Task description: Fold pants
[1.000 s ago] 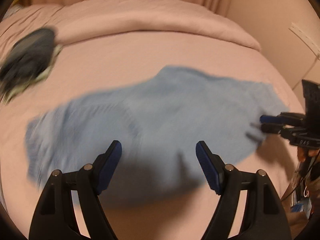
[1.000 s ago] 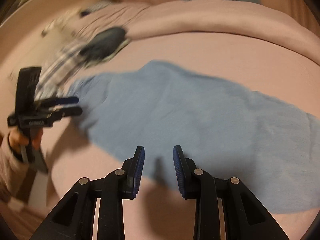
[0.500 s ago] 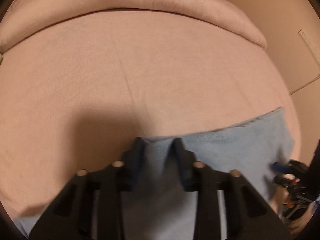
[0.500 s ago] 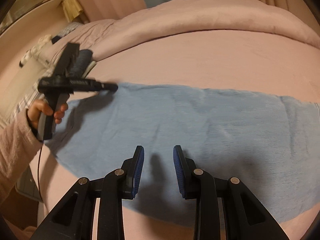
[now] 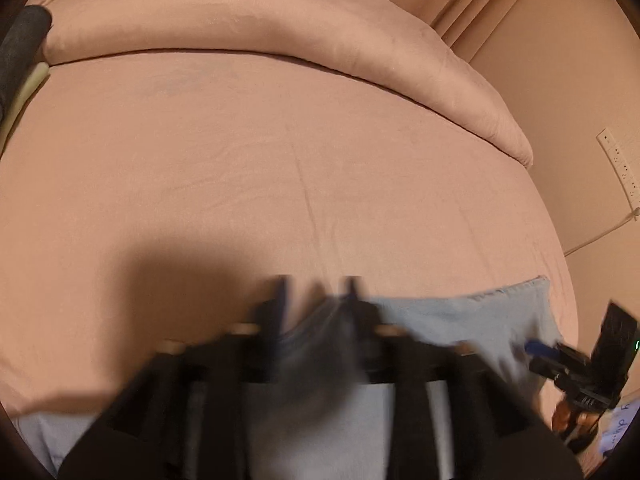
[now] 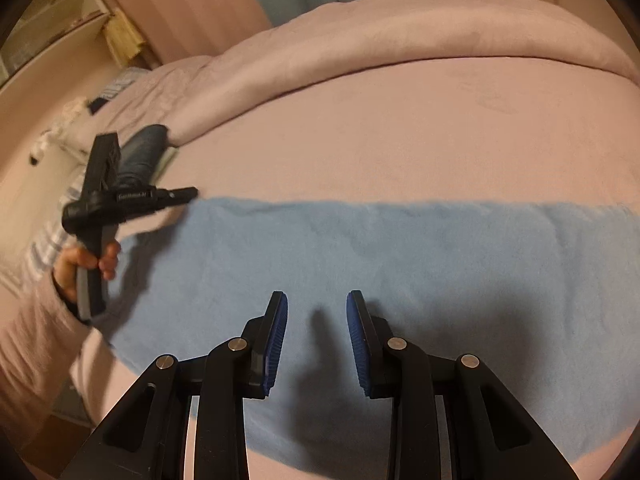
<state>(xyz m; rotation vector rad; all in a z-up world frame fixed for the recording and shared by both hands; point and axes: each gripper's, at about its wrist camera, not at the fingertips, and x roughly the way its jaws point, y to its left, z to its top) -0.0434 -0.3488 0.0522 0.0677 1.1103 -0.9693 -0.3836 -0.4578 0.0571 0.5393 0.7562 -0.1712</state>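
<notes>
Your right gripper (image 6: pixel 316 340) has its jaws apart with nothing between them, hovering over the near half of the light blue pants (image 6: pixel 400 264), which show through the gap below the blue pads. Your left gripper (image 5: pixel 316 300) is blurred in its own view; its jaws stand close together at the far edge of the pants (image 5: pixel 460 320), and a fold of blue cloth seems to sit between them, though you cannot tell for sure whether they are pinching it. From the right wrist view, that left gripper (image 6: pixel 182 195) points at the far left corner of the pants. The pants lie flat as a long band across the pink bed sheet (image 6: pixel 380 148), with a rolled pink duvet (image 5: pixel 260 20) beyond and dark folded jeans (image 6: pixel 142 148) near the left edge
</notes>
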